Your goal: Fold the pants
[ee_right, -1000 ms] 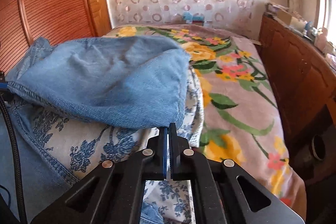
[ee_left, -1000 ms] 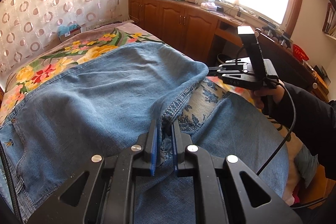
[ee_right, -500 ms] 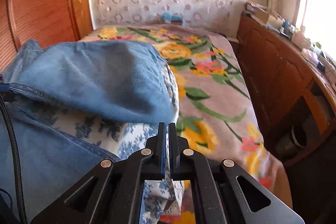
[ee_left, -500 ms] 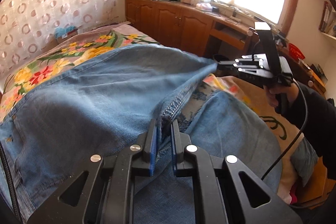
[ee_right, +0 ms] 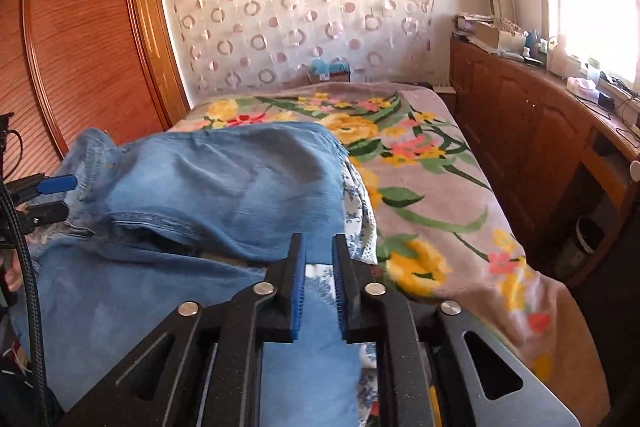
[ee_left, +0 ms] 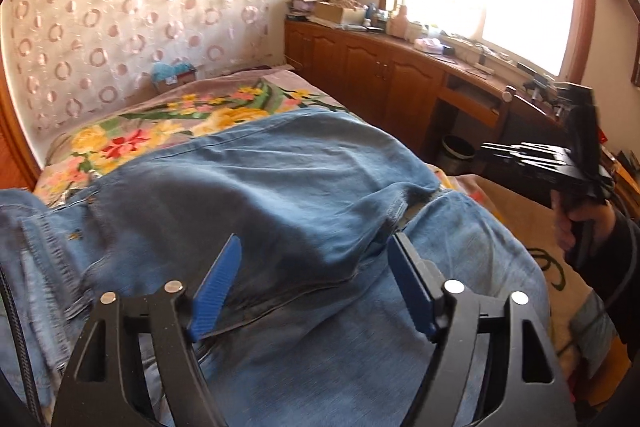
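Observation:
Blue denim pants [ee_left: 280, 195] lie on the bed, with one part folded over onto the part nearer me. They also show in the right wrist view [ee_right: 224, 187], with a blue-flowered white lining along their right edge. My left gripper [ee_left: 314, 283] is open wide just above the denim and holds nothing. My right gripper [ee_right: 320, 279] is partly open over the near edge of the pants, with nothing between its pads. The right gripper also shows at the right of the left wrist view [ee_left: 532, 163], off the cloth.
The floral blanket [ee_right: 420, 187] covers the bed. Wooden cabinets [ee_left: 380, 75] with clutter on top run under the window on the right. A dark bin [ee_right: 588, 235] stands beside the bed. A wooden wardrobe [ee_right: 88, 39] stands at the left.
Both grippers have opened and let go of the pants edge. The folded denim has dropped flat onto the lower layer. The right gripper has drawn back to the right.

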### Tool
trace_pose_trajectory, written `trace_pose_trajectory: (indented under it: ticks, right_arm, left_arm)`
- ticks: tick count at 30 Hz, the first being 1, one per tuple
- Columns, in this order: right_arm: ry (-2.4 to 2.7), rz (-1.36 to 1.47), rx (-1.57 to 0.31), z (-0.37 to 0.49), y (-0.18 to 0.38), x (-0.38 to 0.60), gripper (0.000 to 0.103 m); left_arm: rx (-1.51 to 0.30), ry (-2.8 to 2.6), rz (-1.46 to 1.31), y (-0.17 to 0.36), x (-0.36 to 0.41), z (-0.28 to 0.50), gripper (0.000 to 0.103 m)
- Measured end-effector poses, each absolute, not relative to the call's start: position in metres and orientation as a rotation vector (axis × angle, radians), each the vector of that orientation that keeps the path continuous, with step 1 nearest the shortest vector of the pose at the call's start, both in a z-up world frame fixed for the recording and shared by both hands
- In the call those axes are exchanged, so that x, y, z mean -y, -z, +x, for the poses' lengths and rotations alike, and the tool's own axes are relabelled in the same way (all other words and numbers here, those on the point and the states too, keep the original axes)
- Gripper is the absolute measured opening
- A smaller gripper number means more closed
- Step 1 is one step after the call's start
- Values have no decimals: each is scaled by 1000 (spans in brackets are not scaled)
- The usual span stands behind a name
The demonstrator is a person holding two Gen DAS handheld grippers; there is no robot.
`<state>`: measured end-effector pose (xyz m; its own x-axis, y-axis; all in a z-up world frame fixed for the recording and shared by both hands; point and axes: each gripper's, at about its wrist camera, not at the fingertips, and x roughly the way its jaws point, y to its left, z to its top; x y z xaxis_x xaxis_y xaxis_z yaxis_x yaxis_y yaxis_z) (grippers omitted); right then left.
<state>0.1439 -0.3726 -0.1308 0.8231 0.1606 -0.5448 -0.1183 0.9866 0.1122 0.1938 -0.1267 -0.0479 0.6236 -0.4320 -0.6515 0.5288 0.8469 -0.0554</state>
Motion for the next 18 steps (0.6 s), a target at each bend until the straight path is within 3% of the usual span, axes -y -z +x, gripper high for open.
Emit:
trace_pose_trajectory:
  ticks: [2,13,18]
  right_arm:
    - [-146,76,-578,130,135,366,27]
    - [-153,37,-636,46,149,353,29]
    - [-113,21,-694,9,152,367,36]
  left_arm:
    - [-697,533,153,46,119,186,77]
    - [-741,454,152,47,52,124,77]
    - [-771,391,141,61,17,102,77]
